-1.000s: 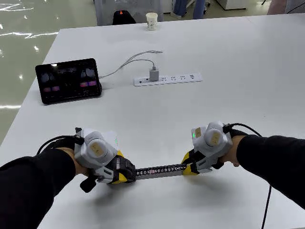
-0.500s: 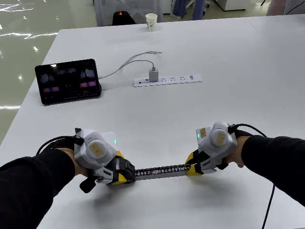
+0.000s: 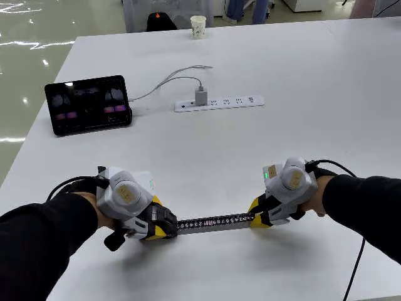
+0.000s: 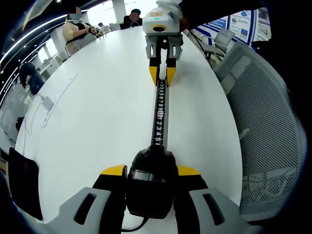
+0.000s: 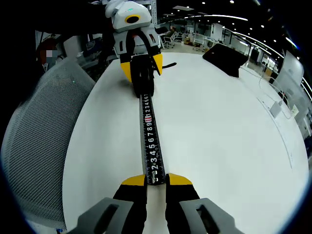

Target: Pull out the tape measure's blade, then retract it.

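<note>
Now the blade (image 3: 213,222) runs longer between tape measure (image 4: 148,183) and right gripper (image 3: 255,219).

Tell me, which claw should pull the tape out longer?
Right, probably. The right claw pinches the blade by its tip, so it can draw away. The left claw grips the tape measure case, so it is better suited to anchoring it.

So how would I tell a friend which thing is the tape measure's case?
On the big white table, look at the near edge, where two hand-held grippers face each other. The left gripper clamps a small black case. Unlike the tablet and power strip farther back, it has a numbered blade running to the right gripper.
</note>
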